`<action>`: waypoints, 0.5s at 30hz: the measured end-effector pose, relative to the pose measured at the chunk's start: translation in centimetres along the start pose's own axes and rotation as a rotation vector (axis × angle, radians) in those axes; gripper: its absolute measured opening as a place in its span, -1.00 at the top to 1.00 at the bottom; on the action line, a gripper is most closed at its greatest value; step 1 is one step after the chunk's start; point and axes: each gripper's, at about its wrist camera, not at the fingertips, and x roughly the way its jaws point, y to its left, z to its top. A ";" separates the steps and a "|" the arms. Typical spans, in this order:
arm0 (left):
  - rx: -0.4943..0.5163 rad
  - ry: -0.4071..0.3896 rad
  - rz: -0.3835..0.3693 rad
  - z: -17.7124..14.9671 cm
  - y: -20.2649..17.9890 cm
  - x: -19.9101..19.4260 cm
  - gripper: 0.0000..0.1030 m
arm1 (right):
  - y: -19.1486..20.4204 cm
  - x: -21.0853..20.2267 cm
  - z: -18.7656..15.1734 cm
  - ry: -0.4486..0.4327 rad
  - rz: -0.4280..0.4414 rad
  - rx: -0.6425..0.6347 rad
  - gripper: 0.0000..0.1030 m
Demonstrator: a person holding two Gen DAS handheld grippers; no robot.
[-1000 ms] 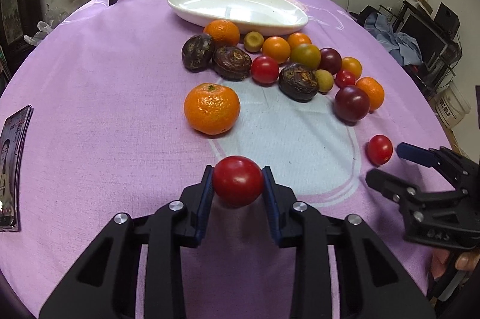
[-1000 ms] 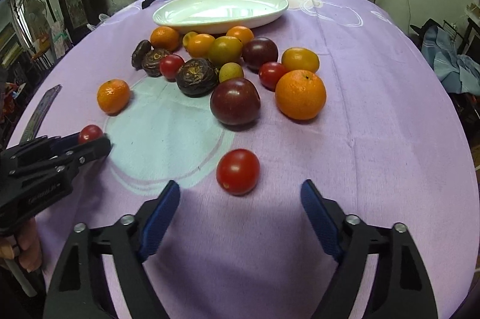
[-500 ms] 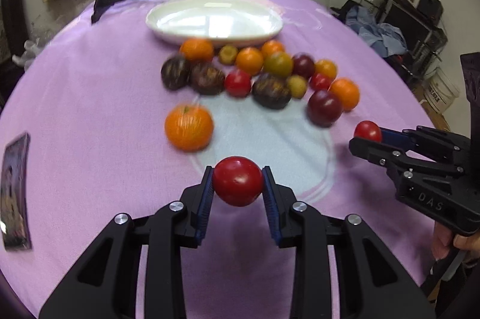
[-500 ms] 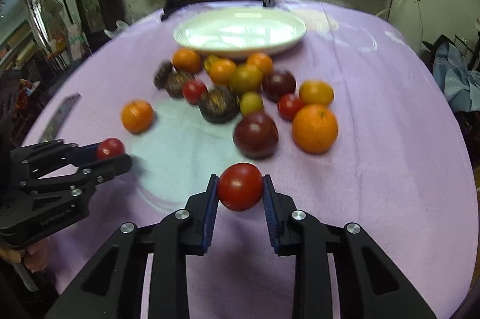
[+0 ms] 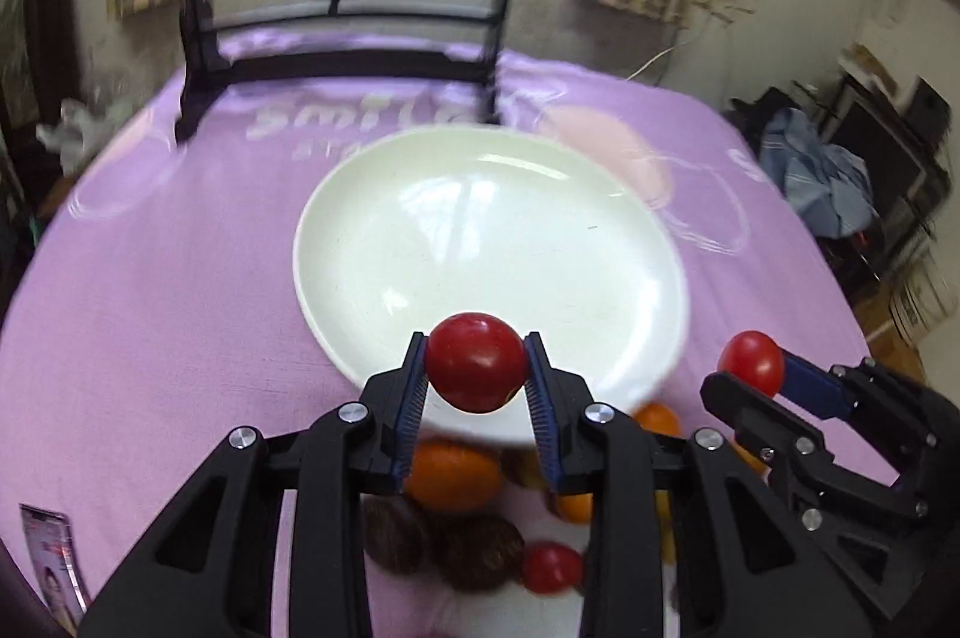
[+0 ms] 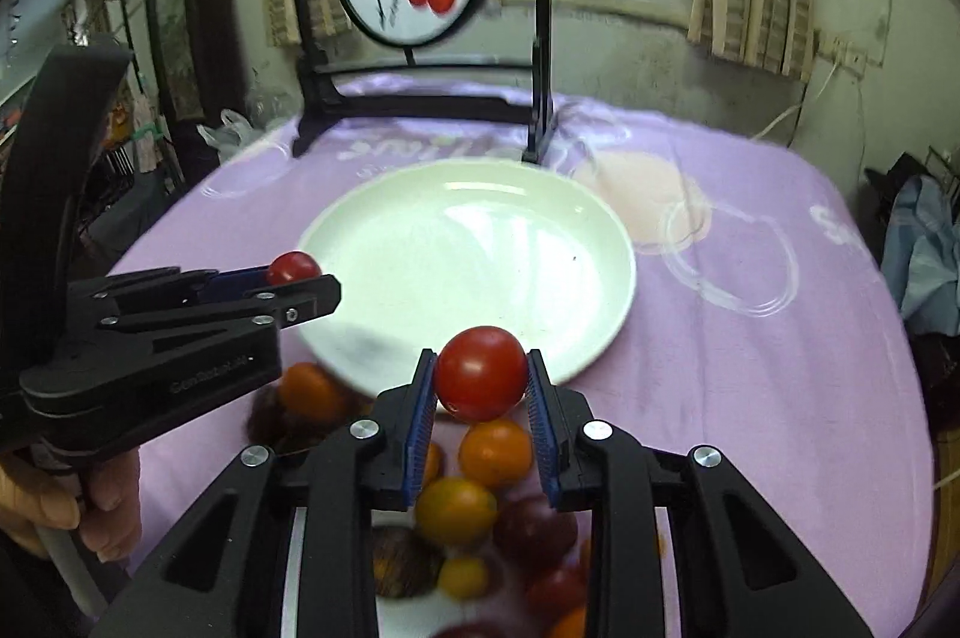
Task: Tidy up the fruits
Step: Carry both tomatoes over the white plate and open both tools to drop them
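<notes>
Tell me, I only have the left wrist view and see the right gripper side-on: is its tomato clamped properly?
Observer: Yes. In the right wrist view the right gripper has the right tomato squarely between both blue pads.
Operator: How does my left tomato sit against the plate from there?
Observer: The left tomato, at the left gripper tips, shows against the left rim of the plate.
Operator: What shows below the right gripper?
Observer: Loose fruit between its fingers: an orange fruit and a yellow fruit, on the near side of the plate.
</notes>
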 end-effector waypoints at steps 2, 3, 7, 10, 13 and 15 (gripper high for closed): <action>-0.018 0.051 0.015 0.8 0.9 2.8 0.40 | -0.7 3.3 0.9 0.065 0.001 0.016 0.42; -0.020 0.066 0.031 1.2 1.3 3.8 0.40 | -1.1 4.6 1.0 0.087 0.000 0.027 0.42; -0.004 0.096 0.052 2.8 1.6 6.4 0.39 | -1.2 7.7 1.5 0.143 0.018 0.048 0.11; -0.038 0.085 0.059 3.3 1.8 6.0 -0.30 | -1.9 6.7 1.7 0.082 0.003 0.100 -0.37; -0.053 -0.017 0.025 2.8 1.4 2.3 -0.65 | -1.6 4.0 1.1 0.014 0.029 0.091 -0.38; -0.027 -0.040 0.026 2.4 0.9 0.5 -0.65 | -1.5 2.3 0.3 -0.006 0.016 0.078 -0.40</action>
